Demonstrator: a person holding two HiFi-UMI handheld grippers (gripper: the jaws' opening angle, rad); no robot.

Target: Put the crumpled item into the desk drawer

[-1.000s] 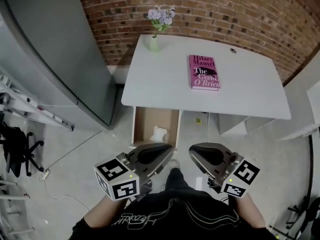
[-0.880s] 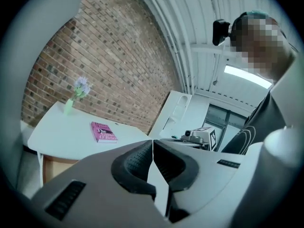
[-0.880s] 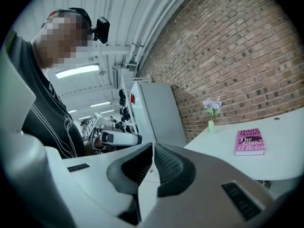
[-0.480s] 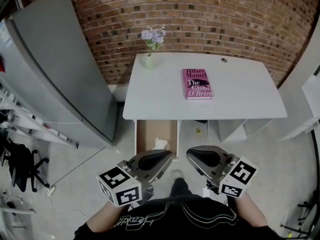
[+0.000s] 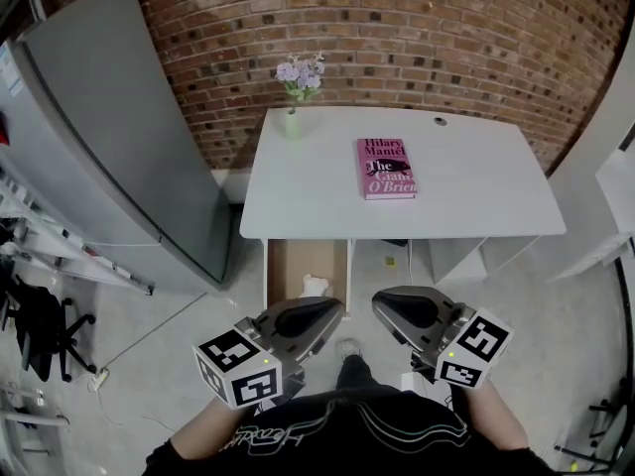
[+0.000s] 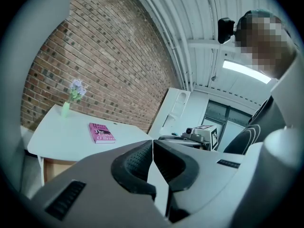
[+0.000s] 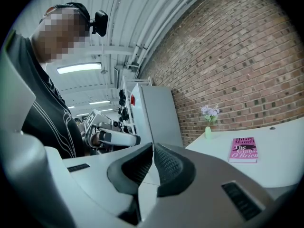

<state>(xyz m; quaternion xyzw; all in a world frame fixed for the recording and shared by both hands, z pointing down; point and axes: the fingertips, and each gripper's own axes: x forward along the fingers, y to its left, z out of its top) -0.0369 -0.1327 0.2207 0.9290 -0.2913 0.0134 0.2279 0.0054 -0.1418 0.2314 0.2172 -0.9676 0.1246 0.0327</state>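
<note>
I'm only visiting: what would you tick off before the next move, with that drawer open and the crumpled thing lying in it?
1. The crumpled item lies inside the drawer: ok.
2. The drawer is pushed shut: not ok, it stands open.
3. The left gripper is empty, jaws together: ok.
4. The right gripper is empty, jaws together: ok.
5. The crumpled item sits low enough to pass under the desk: cannot tell.
</note>
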